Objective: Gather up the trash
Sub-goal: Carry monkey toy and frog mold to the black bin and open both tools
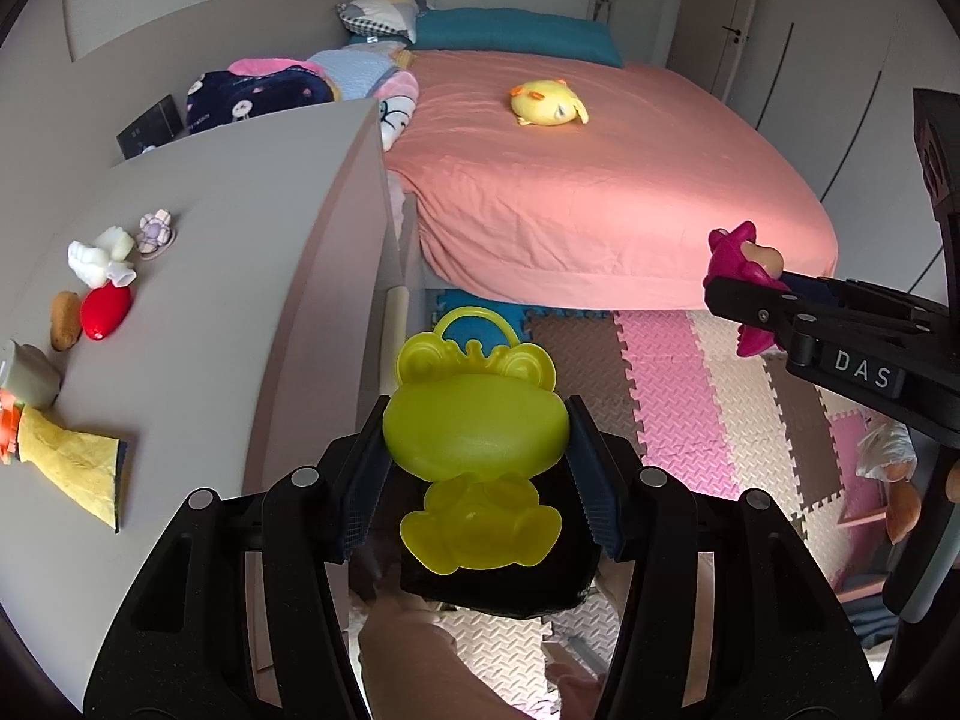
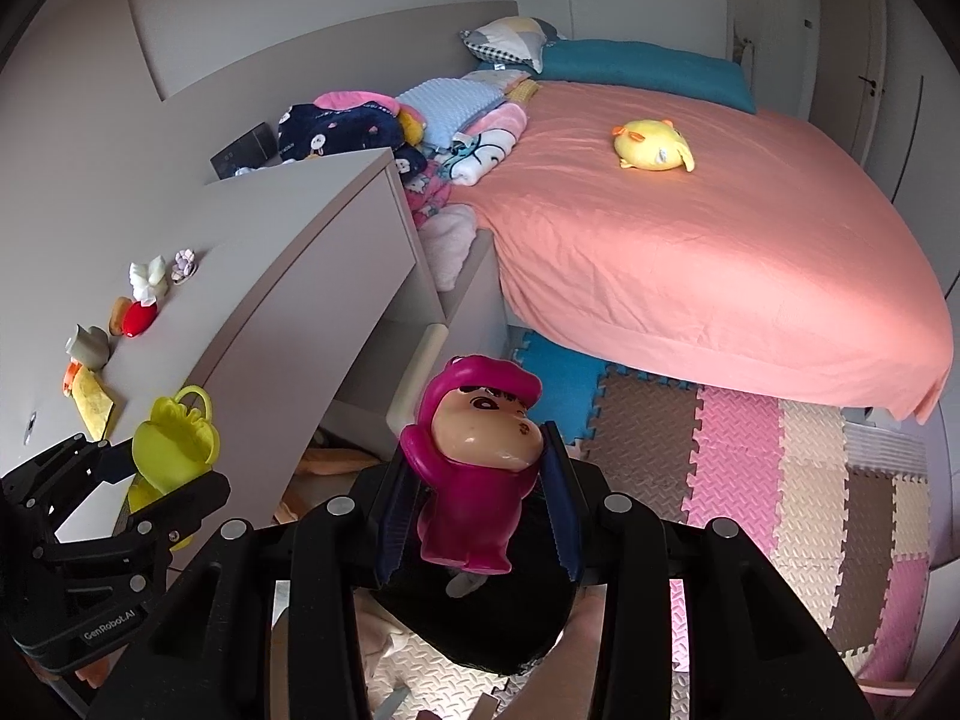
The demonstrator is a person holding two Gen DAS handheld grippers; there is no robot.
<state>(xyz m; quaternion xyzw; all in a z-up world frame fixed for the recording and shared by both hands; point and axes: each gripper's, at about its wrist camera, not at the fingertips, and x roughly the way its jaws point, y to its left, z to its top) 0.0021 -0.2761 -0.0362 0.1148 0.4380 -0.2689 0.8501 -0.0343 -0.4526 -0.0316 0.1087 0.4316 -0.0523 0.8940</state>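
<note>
My left gripper (image 1: 477,450) is shut on a translucent yellow frog toy (image 1: 474,420) with a loop handle, held in the air beside the grey cabinet; it also shows in the right wrist view (image 2: 174,447). My right gripper (image 2: 480,468) is shut on a magenta cartoon figure (image 2: 474,456) with a pale face, held above a black bag (image 2: 474,618). The figure shows at the right of the left wrist view (image 1: 741,264). A black bag (image 1: 498,582) also lies below the frog.
The grey cabinet top (image 1: 240,228) holds a red toy (image 1: 105,312), white toys (image 1: 99,258), a grey cup (image 1: 27,372) and a yellow cloth (image 1: 75,462). A pink bed (image 1: 600,180) carries a yellow plush (image 1: 549,103). Foam mats (image 2: 780,480) cover the floor.
</note>
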